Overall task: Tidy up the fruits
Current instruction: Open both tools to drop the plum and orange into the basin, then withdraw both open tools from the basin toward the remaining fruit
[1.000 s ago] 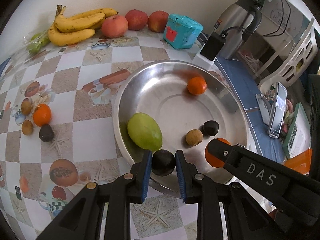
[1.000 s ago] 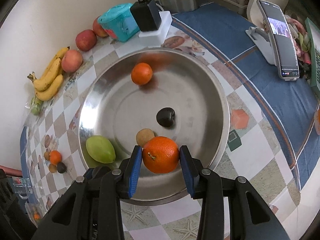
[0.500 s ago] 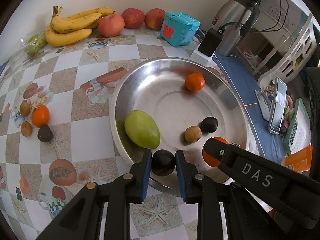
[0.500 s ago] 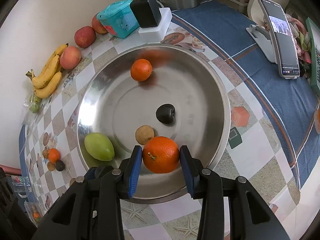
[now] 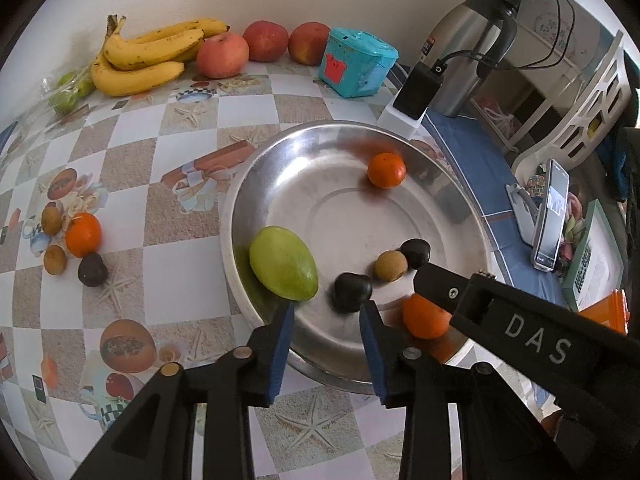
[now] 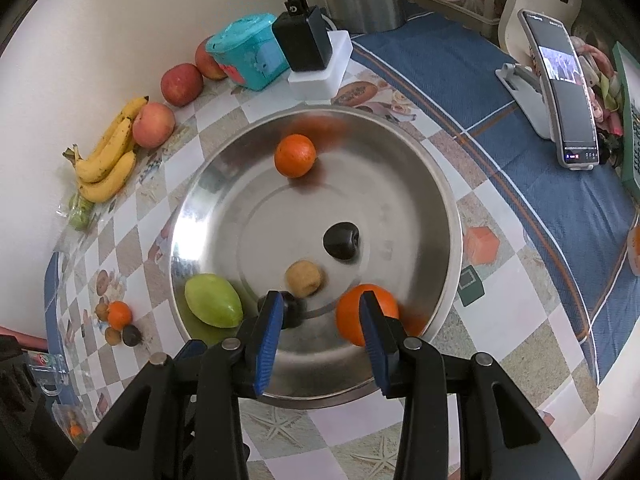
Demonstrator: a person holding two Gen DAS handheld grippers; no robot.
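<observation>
A steel bowl (image 5: 460, 216) (image 6: 444, 200) holds a green mango (image 5: 283, 263) (image 6: 213, 306), an orange (image 5: 386, 170) (image 6: 295, 155), a brown fruit (image 5: 391, 266) (image 6: 304, 279) and a dark fruit (image 5: 416, 253) (image 6: 341, 241). My left gripper (image 5: 326, 322) is open; another dark fruit (image 5: 351, 292) (image 6: 294, 312) lies blurred in the bowl just ahead of it. My right gripper (image 6: 319, 320) is open; a second orange (image 6: 360, 314) (image 5: 424, 317) sits in the bowl by its right finger.
On the table to the left lie a small orange (image 5: 83, 234), a dark fruit (image 5: 92, 269) and two brown fruits. Bananas (image 5: 148, 56), apples (image 5: 222, 55), a teal box (image 5: 356, 62) and a kettle (image 5: 468, 52) stand at the back. A phone (image 6: 568, 96) stands at the right.
Both grippers have opened. The dark fruit left the left gripper and the orange left the right gripper; both now lie in the bowl.
</observation>
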